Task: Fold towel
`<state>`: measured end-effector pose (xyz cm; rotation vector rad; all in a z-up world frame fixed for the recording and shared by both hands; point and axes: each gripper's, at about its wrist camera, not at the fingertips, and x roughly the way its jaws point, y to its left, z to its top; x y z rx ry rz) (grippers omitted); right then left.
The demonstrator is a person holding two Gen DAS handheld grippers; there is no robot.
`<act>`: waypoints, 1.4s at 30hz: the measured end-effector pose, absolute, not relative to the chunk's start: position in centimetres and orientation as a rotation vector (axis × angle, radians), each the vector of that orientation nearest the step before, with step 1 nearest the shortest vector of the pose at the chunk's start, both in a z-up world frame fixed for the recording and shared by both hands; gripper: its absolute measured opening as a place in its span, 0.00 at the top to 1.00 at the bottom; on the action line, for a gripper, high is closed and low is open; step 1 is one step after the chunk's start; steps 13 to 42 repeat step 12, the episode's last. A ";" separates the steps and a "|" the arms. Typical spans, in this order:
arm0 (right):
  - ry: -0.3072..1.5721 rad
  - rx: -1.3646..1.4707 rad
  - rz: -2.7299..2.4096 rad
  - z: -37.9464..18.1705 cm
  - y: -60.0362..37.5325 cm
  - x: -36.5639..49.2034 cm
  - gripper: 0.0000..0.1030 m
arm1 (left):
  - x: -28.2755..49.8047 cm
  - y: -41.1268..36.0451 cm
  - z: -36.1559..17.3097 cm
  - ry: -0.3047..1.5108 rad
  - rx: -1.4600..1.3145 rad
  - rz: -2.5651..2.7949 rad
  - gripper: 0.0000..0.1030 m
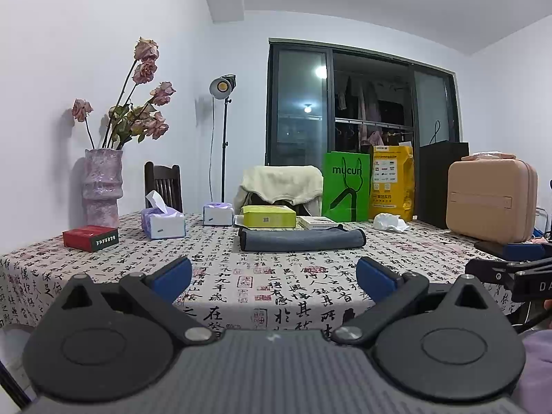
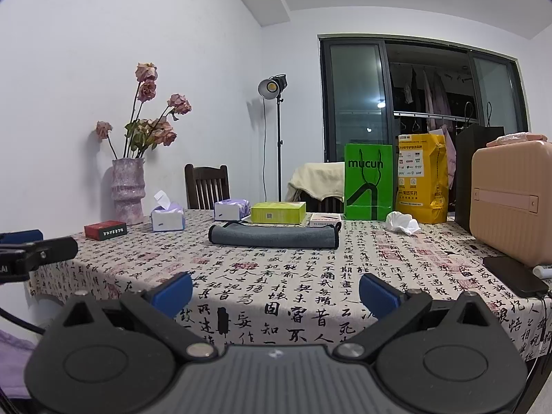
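Observation:
A grey towel (image 1: 302, 240) lies folded into a flat strip on the patterned tablecloth (image 1: 241, 276), toward the far side of the table. It also shows in the right wrist view (image 2: 274, 235). My left gripper (image 1: 274, 277) is open and empty, held near the table's front edge, well short of the towel. My right gripper (image 2: 276, 293) is also open and empty, near the front edge. The right gripper shows at the right edge of the left wrist view (image 1: 510, 269), and the left gripper at the left edge of the right wrist view (image 2: 31, 253).
Behind the towel stand a yellow-green box (image 1: 269, 216), two tissue boxes (image 1: 164, 222), a red box (image 1: 90, 238), a vase of dried roses (image 1: 102, 186), green (image 1: 346, 186) and yellow bags (image 1: 391, 183), a pink case (image 1: 491, 200). A phone (image 2: 514, 274) lies at right.

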<state>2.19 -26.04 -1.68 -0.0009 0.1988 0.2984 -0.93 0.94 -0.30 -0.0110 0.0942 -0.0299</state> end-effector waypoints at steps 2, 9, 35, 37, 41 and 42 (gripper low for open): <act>0.199 -0.002 0.298 -1.8 -26.0 2.2 0.00 | -0.9 1.0 -0.3 0.095 -0.011 -0.031 0.00; 0.202 -0.007 0.297 -2.1 -25.9 2.2 0.00 | -1.0 1.0 -0.4 0.098 -0.009 -0.036 0.00; 0.203 -0.008 0.298 -2.1 -25.9 2.2 0.00 | -1.1 1.0 -0.5 0.099 -0.004 -0.039 0.00; 0.203 -0.008 0.298 -2.1 -25.9 2.2 0.00 | -1.1 1.0 -0.5 0.099 -0.004 -0.039 0.00; 0.203 -0.008 0.298 -2.1 -25.9 2.2 0.00 | -1.1 1.0 -0.5 0.099 -0.004 -0.039 0.00; 0.203 -0.008 0.298 -2.1 -25.9 2.2 0.00 | -1.1 1.0 -0.5 0.099 -0.004 -0.039 0.00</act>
